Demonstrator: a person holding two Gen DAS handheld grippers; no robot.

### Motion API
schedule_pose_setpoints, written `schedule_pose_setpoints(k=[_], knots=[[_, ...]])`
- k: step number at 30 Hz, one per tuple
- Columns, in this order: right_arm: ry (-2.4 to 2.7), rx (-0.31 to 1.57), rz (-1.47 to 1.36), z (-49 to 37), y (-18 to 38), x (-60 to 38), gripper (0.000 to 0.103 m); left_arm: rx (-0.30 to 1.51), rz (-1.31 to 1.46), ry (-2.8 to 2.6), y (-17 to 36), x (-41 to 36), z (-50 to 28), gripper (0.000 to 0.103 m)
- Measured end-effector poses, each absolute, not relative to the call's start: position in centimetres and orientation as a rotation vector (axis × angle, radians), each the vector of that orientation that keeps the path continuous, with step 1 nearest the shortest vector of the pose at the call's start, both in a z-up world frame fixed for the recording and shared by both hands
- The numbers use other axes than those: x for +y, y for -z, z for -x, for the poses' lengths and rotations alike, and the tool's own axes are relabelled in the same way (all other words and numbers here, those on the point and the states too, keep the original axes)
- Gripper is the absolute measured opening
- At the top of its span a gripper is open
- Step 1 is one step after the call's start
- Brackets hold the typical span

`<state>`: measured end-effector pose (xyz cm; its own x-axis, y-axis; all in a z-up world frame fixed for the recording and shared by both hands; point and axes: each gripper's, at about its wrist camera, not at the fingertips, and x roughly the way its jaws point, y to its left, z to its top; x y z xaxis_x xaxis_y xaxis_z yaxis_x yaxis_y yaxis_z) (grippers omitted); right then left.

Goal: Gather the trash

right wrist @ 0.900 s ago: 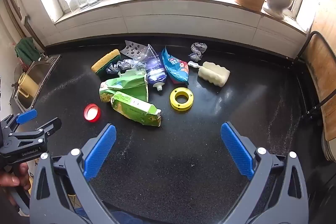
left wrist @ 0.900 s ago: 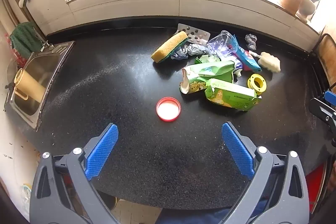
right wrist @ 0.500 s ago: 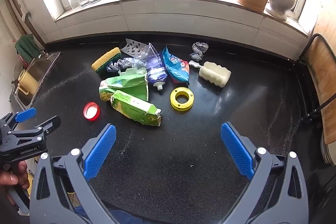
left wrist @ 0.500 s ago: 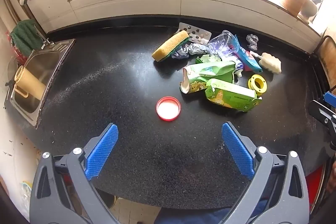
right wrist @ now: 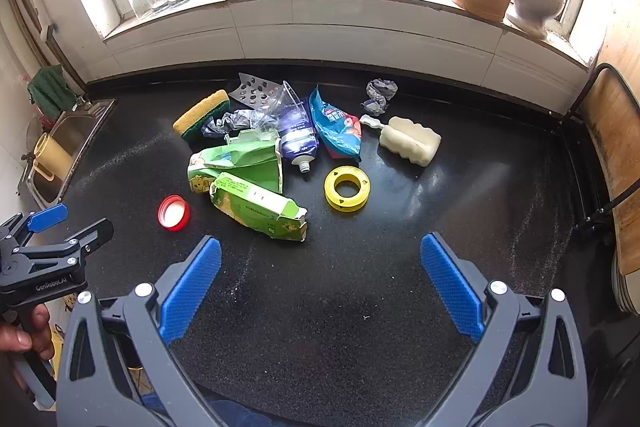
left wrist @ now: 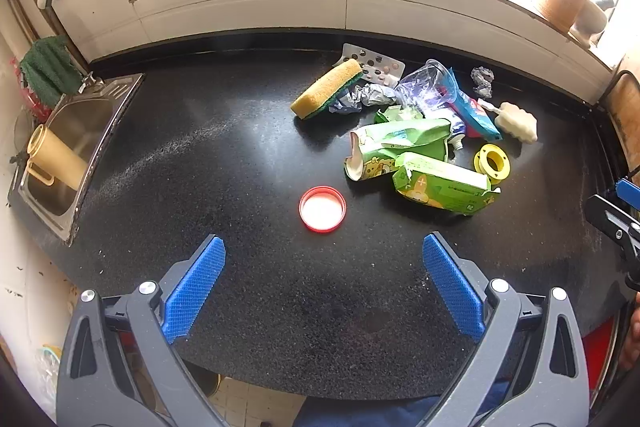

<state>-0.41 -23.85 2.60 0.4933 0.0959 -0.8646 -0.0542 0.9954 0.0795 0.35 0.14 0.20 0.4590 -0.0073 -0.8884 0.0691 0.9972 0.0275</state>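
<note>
While the trash heap (right wrist: 276, 151) lies unmoved at the far middle of the black surface (right wrist: 400, 267), your red cap (left wrist: 322, 208) sits apart, nearer and left of it. Both views have barely shifted since before. Your left hand-held gripper (left wrist: 323, 291) and right hand-held gripper (right wrist: 320, 287) stay spread wide, grasping nothing.
</note>
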Motion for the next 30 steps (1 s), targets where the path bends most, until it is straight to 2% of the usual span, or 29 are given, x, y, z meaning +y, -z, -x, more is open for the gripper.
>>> schedule_pose_setpoints(k=[30], knots=[[-0.097, 1.054, -0.048, -0.14, -2.33, -23.75, 0.097, 1.099, -0.059, 0.040, 0.10, 0.30, -1.03, 0.096]])
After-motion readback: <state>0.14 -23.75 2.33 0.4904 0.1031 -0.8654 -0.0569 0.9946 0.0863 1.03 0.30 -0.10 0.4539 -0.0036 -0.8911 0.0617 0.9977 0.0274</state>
